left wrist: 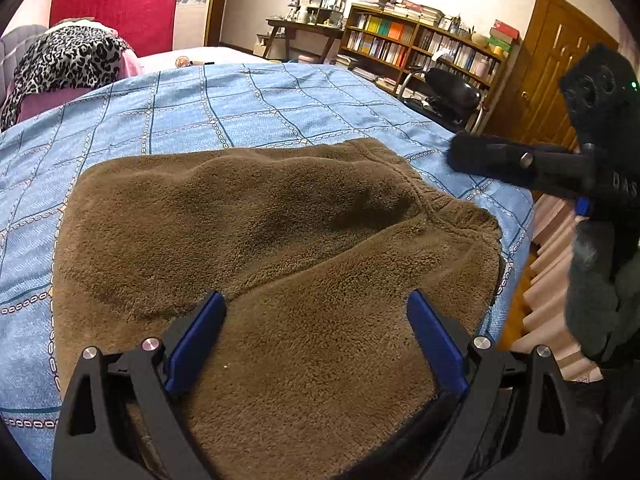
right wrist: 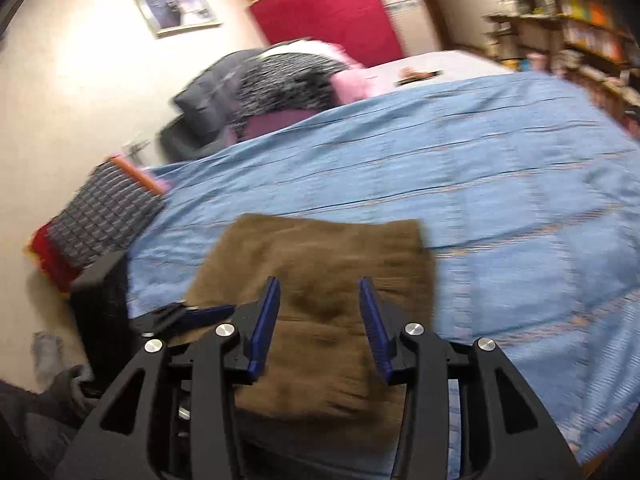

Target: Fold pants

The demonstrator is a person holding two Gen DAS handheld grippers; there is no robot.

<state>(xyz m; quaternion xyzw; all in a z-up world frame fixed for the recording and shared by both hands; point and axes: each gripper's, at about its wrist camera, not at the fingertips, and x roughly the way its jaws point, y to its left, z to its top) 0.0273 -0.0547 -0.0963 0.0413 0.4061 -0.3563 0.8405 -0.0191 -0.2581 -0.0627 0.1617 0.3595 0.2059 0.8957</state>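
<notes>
The brown fleece pants lie folded in a compact stack on the blue checked bedspread; the ribbed waistband is at the right end. My left gripper is open just above the near part of the pants, holding nothing. My right gripper is open and empty above the pants, its view blurred by motion. It also shows in the left wrist view, over the bed's right edge beyond the waistband. The left gripper shows at the pants' left edge in the right wrist view.
A pile of leopard-print and pink bedding lies at the head of the bed. A bookshelf, a desk chair and a wooden door stand to the right. A patterned cushion sits at the bed's left side.
</notes>
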